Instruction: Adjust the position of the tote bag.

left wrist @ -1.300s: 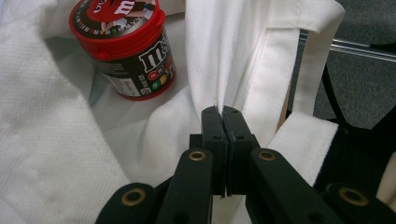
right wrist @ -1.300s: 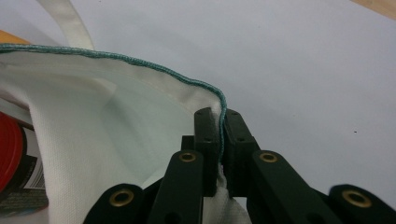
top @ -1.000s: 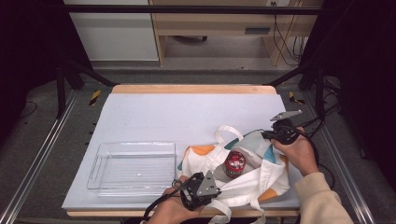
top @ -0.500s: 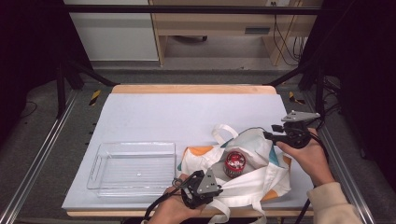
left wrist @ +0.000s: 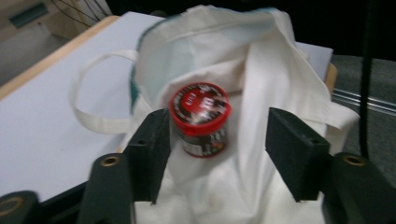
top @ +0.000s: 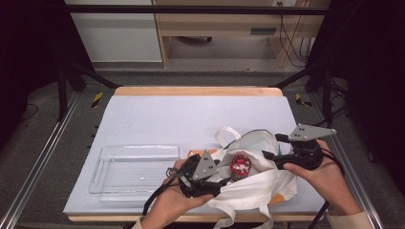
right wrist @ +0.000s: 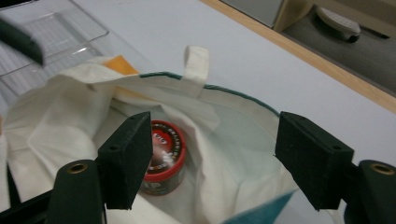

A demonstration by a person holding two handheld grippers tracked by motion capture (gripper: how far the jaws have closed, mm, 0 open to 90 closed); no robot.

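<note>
A white cloth tote bag [top: 258, 183] lies open at the table's near right, and a red-lidded jar [top: 240, 164] lies inside its mouth. My left gripper [top: 220, 175] hovers at the bag's left side. Its jaws have just been opening, and the jar [left wrist: 201, 119] sits just beyond them, touched by neither pad. My right gripper [top: 274, 147] hangs above the bag's right rim. Its jaws have also just been opening, over the teal-edged mouth. In the right gripper view [right wrist: 212, 123] the jar [right wrist: 163, 158] lies below the left jaw.
A clear plastic tray [top: 133, 169] stands to the left of the bag on the pale mat [top: 191, 114]. A bag handle [top: 224, 136] loops toward the middle of the table. An orange patch [right wrist: 120, 64] shows at the bag's far edge.
The right gripper has moved right and upward off the bag's rim with its jaws spread. The left gripper has risen a little and opened. The bag's mouth lies wider.
</note>
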